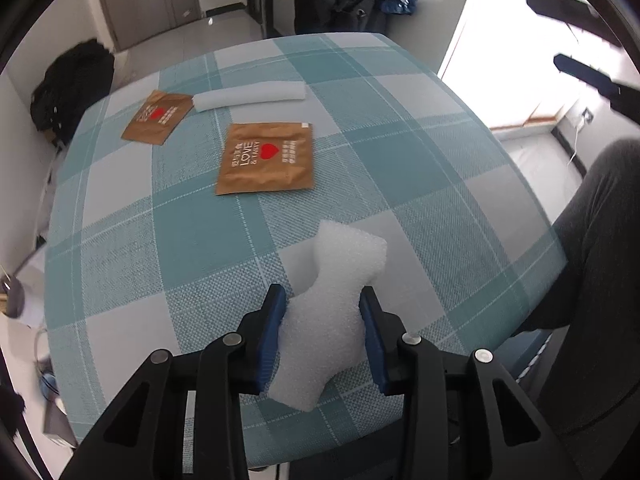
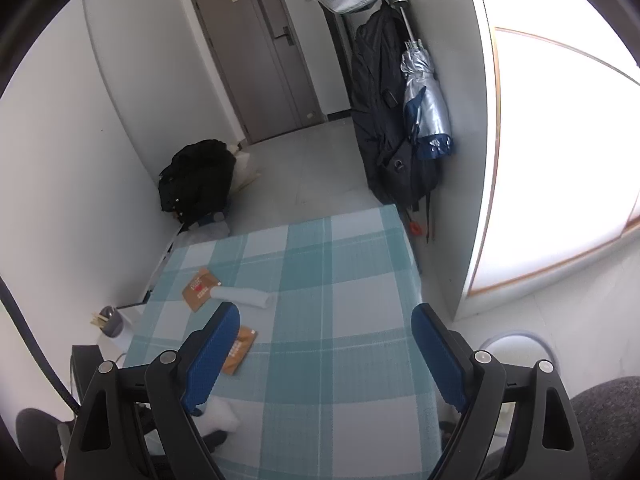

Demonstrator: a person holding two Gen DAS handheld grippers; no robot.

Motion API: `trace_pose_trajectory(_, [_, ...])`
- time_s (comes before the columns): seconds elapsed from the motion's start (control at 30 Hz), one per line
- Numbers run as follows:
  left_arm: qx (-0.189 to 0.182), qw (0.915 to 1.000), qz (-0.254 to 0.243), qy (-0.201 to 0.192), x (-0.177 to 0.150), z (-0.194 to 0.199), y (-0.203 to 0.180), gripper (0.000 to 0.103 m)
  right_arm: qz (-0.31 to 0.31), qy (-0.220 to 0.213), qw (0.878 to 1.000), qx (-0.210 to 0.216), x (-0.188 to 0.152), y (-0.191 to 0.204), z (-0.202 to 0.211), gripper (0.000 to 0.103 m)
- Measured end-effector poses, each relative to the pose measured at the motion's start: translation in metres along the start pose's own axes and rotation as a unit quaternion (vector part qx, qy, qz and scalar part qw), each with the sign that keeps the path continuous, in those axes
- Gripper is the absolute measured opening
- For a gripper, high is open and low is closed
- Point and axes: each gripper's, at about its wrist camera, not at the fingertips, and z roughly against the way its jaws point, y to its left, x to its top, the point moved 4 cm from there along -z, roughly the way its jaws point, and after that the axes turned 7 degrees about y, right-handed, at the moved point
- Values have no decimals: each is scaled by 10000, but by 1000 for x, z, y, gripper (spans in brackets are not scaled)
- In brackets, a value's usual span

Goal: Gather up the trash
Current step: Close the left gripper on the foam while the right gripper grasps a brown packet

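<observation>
Left tool [image 1: 323, 304] is clamping the white foam scrap [image 1: 328, 316] above the counter's [image 1: 440, 160] 6 o'clock edge. Foam is squashing, so it could be slipping out. Right tool [image 2: 326, 332] is hanging released, grasping nothing. Brown packets [image 1: 266, 158] are waiting at 11 o'clock.

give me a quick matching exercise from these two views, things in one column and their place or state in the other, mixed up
Things:
1. foam chunk
2. foam roll
3. near packet
4. right gripper

Place or state:
a. open, holding nothing, above the table
b. lying flat alone mid-table
c. squeezed between the left gripper fingers
d. resting on the corner of the far packet

Pairs: 1-c, 2-d, 3-b, 4-a
</observation>
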Motion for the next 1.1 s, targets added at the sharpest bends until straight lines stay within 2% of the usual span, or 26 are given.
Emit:
trace_pose_trajectory(0.33, [-374,9970,679,-53,11,5,31,32,-6,248,9997,14,-6,10,-16,88])
trace_pose_trajectory(0.57, [-535,9871,1403,-564,20,37,71,32,252,463,9986,27,-11,27,-33,88])
trace_pose_trajectory(0.7, [-589,9789,1739,-894,22,57,93,32,445,814,9956,161,-19,37,-49,88])
trace_pose_trajectory(0.9, [-219,9741,1797,-1359,27,83,108,32,897,1554,9827,458,-34,63,-83,83])
trace_pose_trajectory(1.1, [-239,9683,1938,-1558,28,93,123,32,1606,1970,9640,775,-43,102,-113,83])
